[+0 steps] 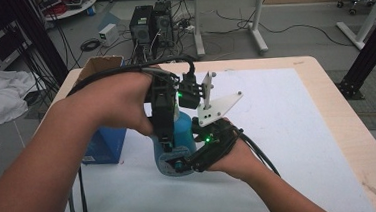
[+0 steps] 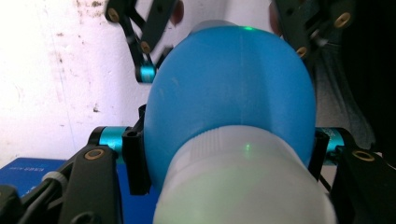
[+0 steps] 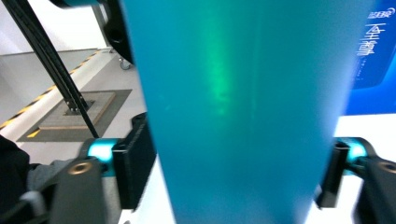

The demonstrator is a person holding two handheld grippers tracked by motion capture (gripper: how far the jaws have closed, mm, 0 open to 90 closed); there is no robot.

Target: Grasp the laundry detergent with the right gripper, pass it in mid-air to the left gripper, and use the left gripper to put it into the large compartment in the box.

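Observation:
A blue plastic bottle (image 1: 183, 130) with a white cap (image 2: 243, 186) is held over the white mat (image 1: 288, 129) at the table's middle, between both grippers. My left gripper (image 1: 167, 145) comes down from above. Its jaws press both sides of the bottle (image 2: 229, 84) just below the cap, shut on it. My right gripper (image 1: 194, 161) comes in low from the right. Its pads close on the bottle's body (image 3: 243, 112) from both sides. In the left gripper view the right gripper's fingers (image 2: 145, 72) show beyond the bottle.
A blue carton (image 1: 103, 144) stands on the mat just left of the bottle, under my left forearm. An open cardboard box (image 1: 100, 66) sits at the table's far left corner. Computer towers (image 1: 150, 23) and cables lie on the floor beyond.

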